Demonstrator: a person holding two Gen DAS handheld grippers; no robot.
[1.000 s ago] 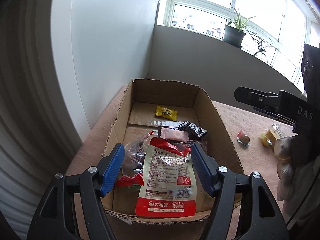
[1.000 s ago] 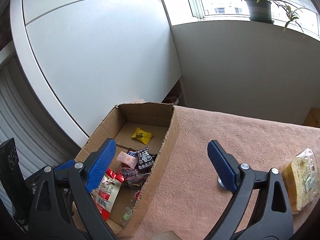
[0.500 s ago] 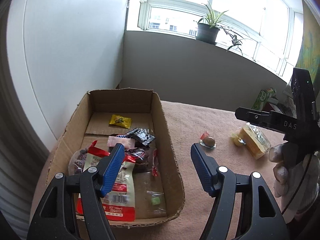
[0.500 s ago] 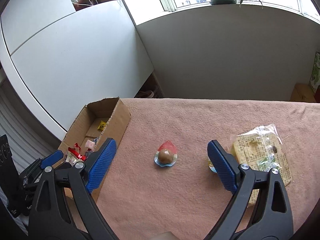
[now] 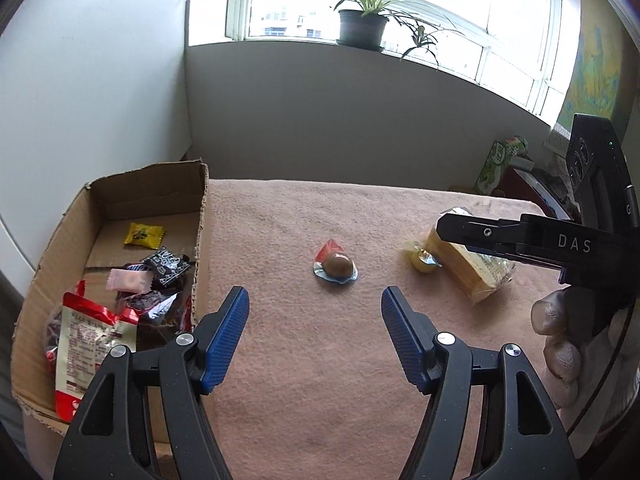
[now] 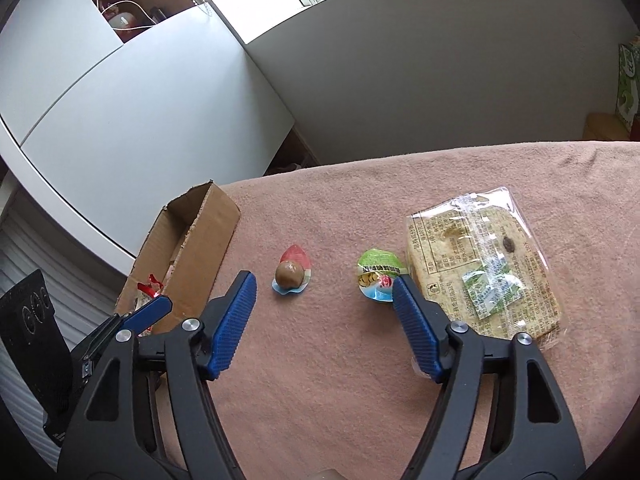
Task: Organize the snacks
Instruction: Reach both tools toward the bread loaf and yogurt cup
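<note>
Both of your tools swung away from the cardboard box (image 5: pixel 120 216) and out over the pink-covered bench (image 5: pixel 300 360), so that the three loose snacks came into plain view where a second earlier the box filled the left wrist view. Your left tool (image 5: pixel 314 300) hung released, with nothing between its blue pads, aimed at the brown egg-shaped snack (image 5: pixel 338 265) in its red and clear wrapper, which lay alone on the bench just ahead of it. Your right tool (image 6: pixel 324 282) had just been closing somewhat, yet it gripped nothing: its jaws still stood apart over bare cloth, with the green-lidded jelly cup (image 6: pixel 378 274) just beside its right pad and the wrapped bread slice (image 6: pixel 480 272) beyond that. As for progress, the box already held a good share: a yellow candy (image 5: pixel 144 235), a black-and-white packet (image 5: pixel 166 268), a pink packet (image 5: pixel 130 280) and a large red and white bag (image 5: pixel 88 344), along with some darker wrappers beneath them. What was left, as far as the views showed, were the egg snack, the jelly cup and the bread, all still on the bench and well apart from the box. I would judge the job more than half done, with the next pick not yet started.
</note>
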